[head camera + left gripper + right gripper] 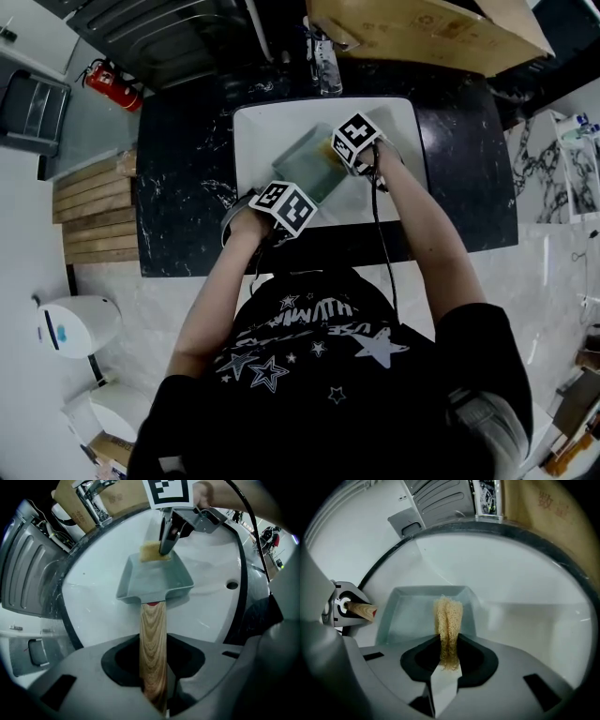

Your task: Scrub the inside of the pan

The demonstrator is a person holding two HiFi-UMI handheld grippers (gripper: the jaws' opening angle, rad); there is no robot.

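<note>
Left gripper (153, 667): clamps wooden handle (153, 630) of pan (154, 581).
Right gripper (449, 653): pinches loofah scrubber (448, 616), inside pan.
Risk: hard strokes likely twist pan, dislodge scrubber.

Black marble counter (178, 187), pale floor (122, 291), wooden slats (94, 211), red extinguisher (112, 84), cardboard box (422, 33).
</note>
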